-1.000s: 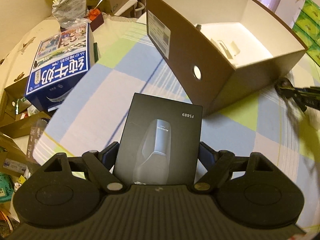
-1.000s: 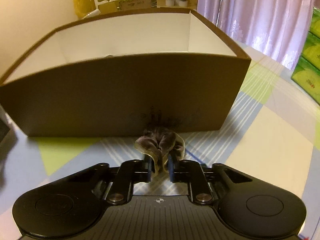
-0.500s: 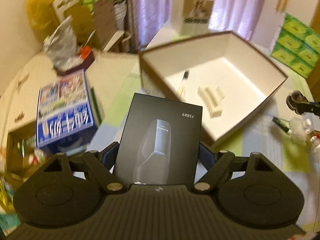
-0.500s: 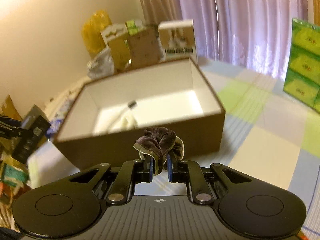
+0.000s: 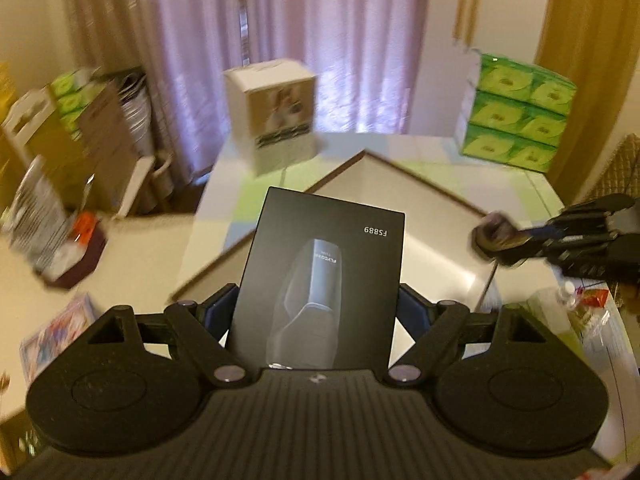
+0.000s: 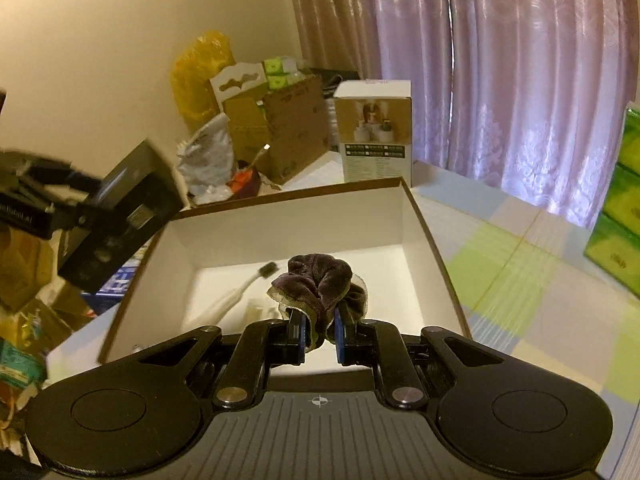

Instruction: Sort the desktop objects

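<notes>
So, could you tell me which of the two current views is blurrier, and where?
Left wrist view: heavy motion smear on the background clutter and the right tongs; only the held black box stays sharp. Right wrist view: mostly crisp, scrunchie and brown box clear, left edge smeared.

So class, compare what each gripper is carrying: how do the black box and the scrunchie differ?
The black box is flat, rigid and printed; the scrunchie is soft, crumpled purple fabric. The box spreads the left gripper wide; the scrunchie sits in the nearly closed right gripper. Both are held above the brown box.
</notes>
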### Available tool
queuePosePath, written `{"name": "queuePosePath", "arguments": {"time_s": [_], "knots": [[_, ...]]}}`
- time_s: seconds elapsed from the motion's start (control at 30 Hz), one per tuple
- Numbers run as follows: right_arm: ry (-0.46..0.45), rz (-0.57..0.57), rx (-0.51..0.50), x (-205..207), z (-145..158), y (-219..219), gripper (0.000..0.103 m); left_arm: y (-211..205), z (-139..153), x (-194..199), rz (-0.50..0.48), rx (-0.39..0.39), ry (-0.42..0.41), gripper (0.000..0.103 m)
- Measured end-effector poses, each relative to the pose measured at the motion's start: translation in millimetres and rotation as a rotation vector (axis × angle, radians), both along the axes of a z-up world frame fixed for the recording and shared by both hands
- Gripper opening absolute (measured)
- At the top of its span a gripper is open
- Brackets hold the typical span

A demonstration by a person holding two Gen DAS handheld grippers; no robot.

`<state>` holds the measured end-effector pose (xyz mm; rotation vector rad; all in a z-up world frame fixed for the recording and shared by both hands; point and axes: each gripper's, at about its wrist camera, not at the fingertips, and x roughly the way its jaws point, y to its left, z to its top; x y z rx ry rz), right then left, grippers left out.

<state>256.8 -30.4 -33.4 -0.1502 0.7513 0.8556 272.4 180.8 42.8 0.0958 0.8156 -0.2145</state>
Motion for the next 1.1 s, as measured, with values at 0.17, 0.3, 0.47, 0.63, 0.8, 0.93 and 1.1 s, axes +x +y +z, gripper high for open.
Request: {"name": "queuePosePath", "arguments": {"time_s": [0.17,0.3,0.47,0.63,0.8,0.93,1.1], "knots": [[0.016,-0.009,-0.054,26.9,-14.7,20.2,0.010,-25.3,-18.3,57.0,-0.067,-0.028,0.036,0.080],[0.030,-0.021,-0.103,45.0,-26.3,30.2,0.011,-47.0,-42.4,90.4,-0.120,-0.011,0.075,0.080],[0.053,-0.038,-0.157,60.3,-37.7,36.0,0.011,-59.3,-65.6,113.0,-0.142,0.005,0.114,0.080],[0.074,-0.050,-0.186,68.1,-45.7,40.6,0.011,-62.1,-81.4,128.3,-0.145,0.003,0.136,0.080],[0.089,-0.048,-0.209,71.4,-51.5,45.3,0.011,-65.9,-94.5,140.8,-0.140,0.004,0.150,0.080],[0.106,-0.050,-0.216,75.3,-56.5,47.6,0.011,-68.7,-107.0,150.5,-0.142,0.004,0.171,0.080],[0.123,-0.057,-0.232,78.8,-63.5,48.4,0.011,-75.5,-122.8,160.7,-0.153,0.012,0.192,0.080]]}}
